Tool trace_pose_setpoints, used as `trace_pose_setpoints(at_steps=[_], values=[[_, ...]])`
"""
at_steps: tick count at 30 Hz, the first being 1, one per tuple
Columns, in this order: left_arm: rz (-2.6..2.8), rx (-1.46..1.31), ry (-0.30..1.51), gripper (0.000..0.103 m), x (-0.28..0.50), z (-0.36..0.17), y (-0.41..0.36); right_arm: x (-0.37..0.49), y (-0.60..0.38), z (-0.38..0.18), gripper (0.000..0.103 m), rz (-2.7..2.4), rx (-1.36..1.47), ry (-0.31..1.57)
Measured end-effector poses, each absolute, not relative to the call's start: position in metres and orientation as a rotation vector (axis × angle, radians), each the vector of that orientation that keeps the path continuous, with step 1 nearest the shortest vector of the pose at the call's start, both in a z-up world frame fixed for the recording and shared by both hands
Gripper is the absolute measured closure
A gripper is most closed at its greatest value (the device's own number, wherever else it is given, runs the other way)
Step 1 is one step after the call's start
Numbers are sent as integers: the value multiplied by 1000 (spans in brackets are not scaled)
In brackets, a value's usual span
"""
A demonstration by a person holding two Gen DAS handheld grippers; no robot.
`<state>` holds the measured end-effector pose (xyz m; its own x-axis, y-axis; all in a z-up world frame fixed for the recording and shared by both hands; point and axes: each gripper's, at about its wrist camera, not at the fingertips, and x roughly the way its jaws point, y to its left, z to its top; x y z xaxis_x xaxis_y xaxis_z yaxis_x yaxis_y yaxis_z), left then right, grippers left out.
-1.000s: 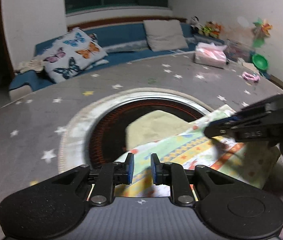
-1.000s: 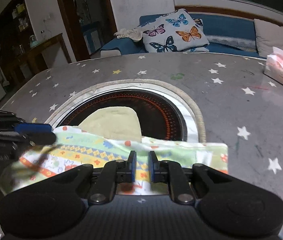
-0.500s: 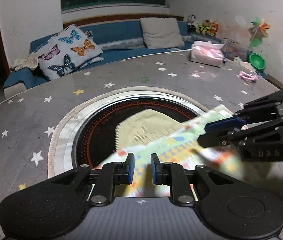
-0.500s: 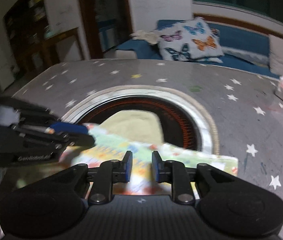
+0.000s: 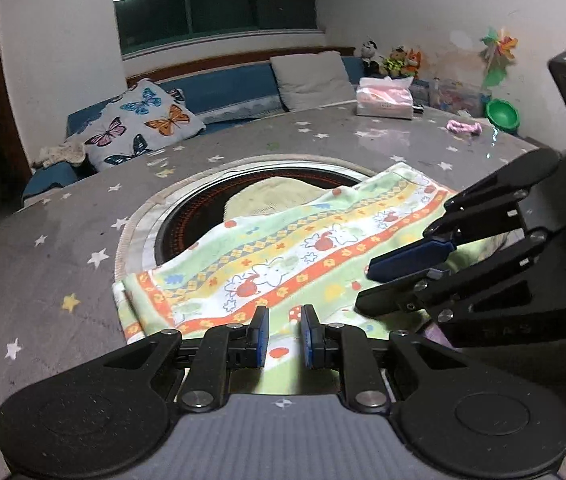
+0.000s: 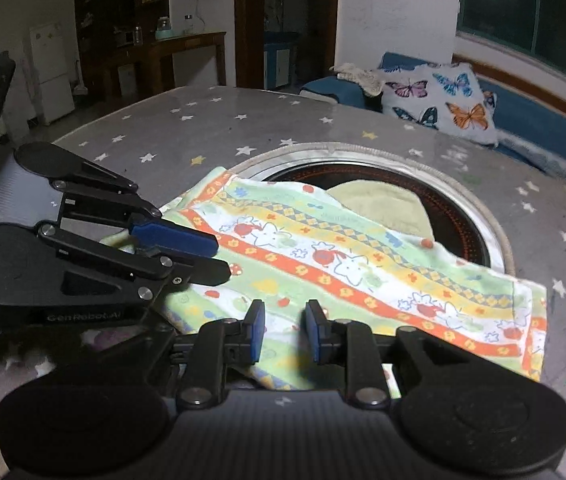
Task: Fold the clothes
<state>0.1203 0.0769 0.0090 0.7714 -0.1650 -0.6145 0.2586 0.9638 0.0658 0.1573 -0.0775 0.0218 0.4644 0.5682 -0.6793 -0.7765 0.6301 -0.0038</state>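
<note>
Cloth: patterned garment [image 5: 283, 264], green/yellow/orange stripes w/ cartoon figures, spread flat on the bench [image 5: 43, 280]. Far part drapes over the rim of the round recess [image 5: 187, 216] set in the bench top; a plain pale-green piece [image 5: 267, 200] shows inside the recess, beyond it.
Long axis: stripes run lengthwise; in left wrist view the cloth stretches from near-left corner to far-right corner. In right wrist view it runs from far-left to near-right.
Left hand-held gripper [image 5: 285, 336]: fingers parted, nothing clamped btwn them; blue pads [image 5: 261, 336] hover over the cloth's near edge. Contact w/ fabric can't be told.
Right hand-held gripper [image 6: 283, 334]: also parted, nothing pinched, over the near edge of the cloth; seen from left view it reaches in from the right, tips above the striped fabric.
Surface: grey bench cover w/ white and yellow stars; recess ringed by metal and a pale braided border.
Room: night, dark window [image 5: 211, 0] w/ lamp reflection. Blue sofa [image 5: 223, 88] w/ butterfly pillow [image 5: 143, 124] and grey cushion [image 5: 311, 78]. Tissue pack [image 5: 385, 98], green bowl [image 5: 503, 114], soft toys [image 5: 391, 56] at far right. Dark wood shelving [image 6: 123, 8] and white fridge [image 6: 53, 72] in right view.
</note>
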Motion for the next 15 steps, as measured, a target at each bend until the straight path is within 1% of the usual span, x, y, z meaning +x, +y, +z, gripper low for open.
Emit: trace_pose_setpoints(at_steps=[11,12,15], values=[[-206,79,647,83,107,7,88,156,-120,20,81,787,-200,728],[-205,71,647,82,107,6,90,156,-125,20,85,777,-187,729],[-202,48,648,82,104,4,93,158,-141,20,87,744,-160,729]])
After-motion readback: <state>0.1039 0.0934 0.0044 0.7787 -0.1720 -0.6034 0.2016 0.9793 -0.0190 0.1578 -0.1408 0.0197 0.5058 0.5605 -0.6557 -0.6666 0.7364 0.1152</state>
